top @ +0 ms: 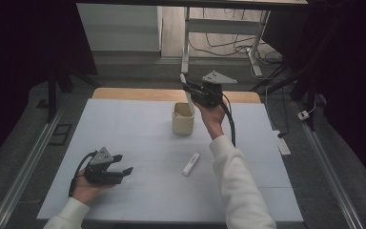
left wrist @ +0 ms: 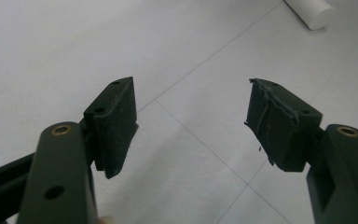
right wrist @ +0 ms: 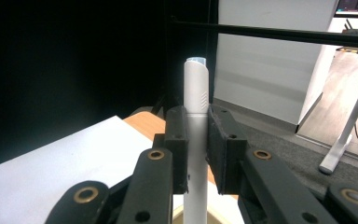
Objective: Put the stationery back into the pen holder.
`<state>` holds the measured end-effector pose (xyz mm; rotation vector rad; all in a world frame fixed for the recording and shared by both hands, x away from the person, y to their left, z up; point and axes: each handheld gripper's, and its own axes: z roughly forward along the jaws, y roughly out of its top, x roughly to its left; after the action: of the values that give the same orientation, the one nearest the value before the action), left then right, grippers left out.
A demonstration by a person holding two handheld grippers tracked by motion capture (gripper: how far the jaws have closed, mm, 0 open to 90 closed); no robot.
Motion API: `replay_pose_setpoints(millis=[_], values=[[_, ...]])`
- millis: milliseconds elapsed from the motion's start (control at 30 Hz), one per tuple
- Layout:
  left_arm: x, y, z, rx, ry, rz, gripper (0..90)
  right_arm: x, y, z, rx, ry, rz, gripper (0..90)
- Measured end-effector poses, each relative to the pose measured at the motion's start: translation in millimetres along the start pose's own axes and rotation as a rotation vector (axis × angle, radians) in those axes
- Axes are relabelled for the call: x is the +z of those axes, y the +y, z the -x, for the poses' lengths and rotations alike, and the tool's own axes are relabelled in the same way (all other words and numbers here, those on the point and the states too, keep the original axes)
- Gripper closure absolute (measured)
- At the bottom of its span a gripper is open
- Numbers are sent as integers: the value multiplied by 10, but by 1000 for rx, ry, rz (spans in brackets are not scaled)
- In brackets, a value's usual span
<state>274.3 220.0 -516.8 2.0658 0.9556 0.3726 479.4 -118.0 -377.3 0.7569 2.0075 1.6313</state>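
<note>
The right gripper [right wrist: 196, 154] has its fingers [right wrist: 176, 149] clamped on a white marker pen [right wrist: 196, 100], one pad on each side of the barrel, with the pen standing up between them and its capped end rising clear above the pads. In the high view that right gripper [top: 187, 88] is held up in the air over the far part of the desk [top: 133, 129], directly above and a little behind a cream pen holder [top: 183, 119], and the pen's tip [top: 183, 78] pokes out from the fingers toward the far edge; the lower end of the pen seems to point down at the holder's open mouth, though whether it has entered it is hard to tell. The person's right hand [top: 212, 114] wraps the gripper body, with a white sleeve [top: 238, 181] running back to the near edge. The left gripper [left wrist: 191, 126] shows its fingers [left wrist: 114, 121] spread wide with nothing but bare desk surface between them. In the high view the left gripper [top: 124, 164] rests low at the near left of the desk, fingers pointing right, well apart from the holder. A second white marker [top: 190, 163] lies flat on the desk between the two hands, near the middle and nearer the person than the holder, and its end shows at the top of the left gripper view [left wrist: 310, 11].
</note>
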Motion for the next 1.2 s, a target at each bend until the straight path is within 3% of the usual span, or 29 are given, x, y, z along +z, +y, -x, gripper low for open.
replay_pose_setpoints(millis=[333, 667, 967, 1200], values=[[8, 0, 0, 0, 1, -4, 328, 136, -82, 77, 55, -2, 26, 782], [5, -7, -14, -2, 2, -5, 328, 253, -166, 82, 57, -8, 20, 781], [6, -10, -21, -4, 3, -5, 328, 252, -199, 98, 54, -28, 7, 773], [5, -9, -17, -1, 3, -7, 328, 221, -256, 119, 61, -55, -21, 576]])
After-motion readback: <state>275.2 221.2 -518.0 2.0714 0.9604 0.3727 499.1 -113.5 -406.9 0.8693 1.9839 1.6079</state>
